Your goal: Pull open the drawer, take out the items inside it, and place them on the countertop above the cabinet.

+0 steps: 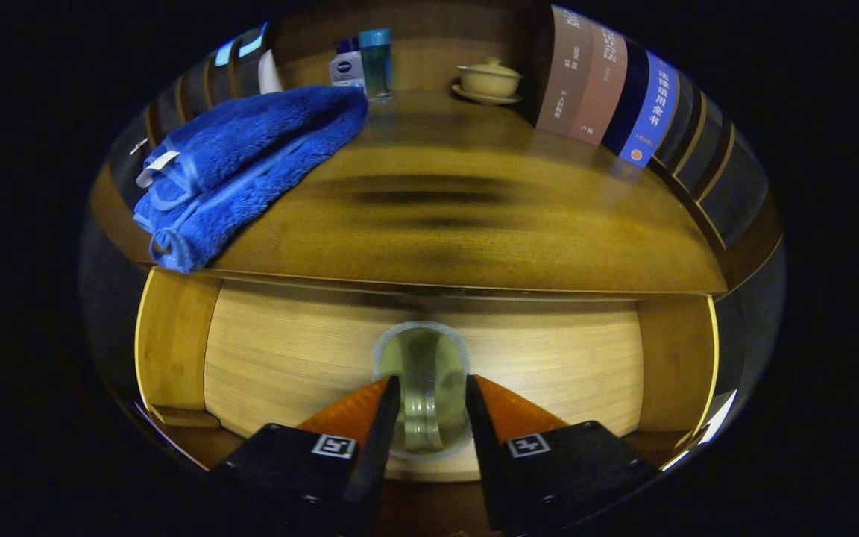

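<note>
From my remote seat I see, furthest left on the countertop [474, 224], a folded blue towel [243, 164] lying with one end hanging a little over the front edge; behind its far end stand a white bottle [347, 67] and a teal bottle [376, 63], close together, near the back wall; further along the back sits a pale lidded cup [489, 78] on a saucer; beyond that, a row of books [616, 97] stands upright along the right side of the countertop; a dark blurred shadow lies across the bare wood in the middle. Below the top's front edge is the drawer [288, 358], its light wooden front facing me, with side panels of the cabinet to either side; in the middle of that front is a round recess holding a clear handle [423, 388], a vertical loop. My gripper [432, 391] has its fingers set close on either side of this handle; whether both press on it I cannot tell; the drawer looks closed, its contents hidden.
</note>
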A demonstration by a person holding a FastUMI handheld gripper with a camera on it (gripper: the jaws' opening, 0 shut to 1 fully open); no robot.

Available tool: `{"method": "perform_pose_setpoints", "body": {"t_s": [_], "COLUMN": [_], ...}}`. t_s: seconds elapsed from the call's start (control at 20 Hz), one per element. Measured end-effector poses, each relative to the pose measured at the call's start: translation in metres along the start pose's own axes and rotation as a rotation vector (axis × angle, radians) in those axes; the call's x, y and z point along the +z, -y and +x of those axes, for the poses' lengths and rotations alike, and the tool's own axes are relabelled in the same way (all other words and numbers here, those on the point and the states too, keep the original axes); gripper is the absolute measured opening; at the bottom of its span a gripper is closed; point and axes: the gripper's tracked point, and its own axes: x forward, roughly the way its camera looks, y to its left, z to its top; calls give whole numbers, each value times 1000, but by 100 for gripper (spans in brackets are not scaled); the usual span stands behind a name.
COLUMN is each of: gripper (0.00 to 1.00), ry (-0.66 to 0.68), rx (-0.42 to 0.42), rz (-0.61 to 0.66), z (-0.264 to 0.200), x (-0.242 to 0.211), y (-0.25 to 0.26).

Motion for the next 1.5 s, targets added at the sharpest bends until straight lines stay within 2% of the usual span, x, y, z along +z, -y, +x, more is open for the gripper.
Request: {"method": "perform_pose_setpoints", "body": {"t_s": [0.25,0.3,0.35,0.6,0.95,1.2,1.3,1.5], "gripper": [25,26,19,19,19,19,19,19], "ry": [-11,-11,-16,3,33,88,111,130], "rx": [22,31,50,46,111,146,122,72], "rz": [19,35,43,52,96,111,108,117], "z": [1,1,-2,-29,-100,-145,-150,-128], "x": [0,-1,0,7,15,45,68,116], "y": [-6,-8,-11,-8,-17,-15,-6,7]}}
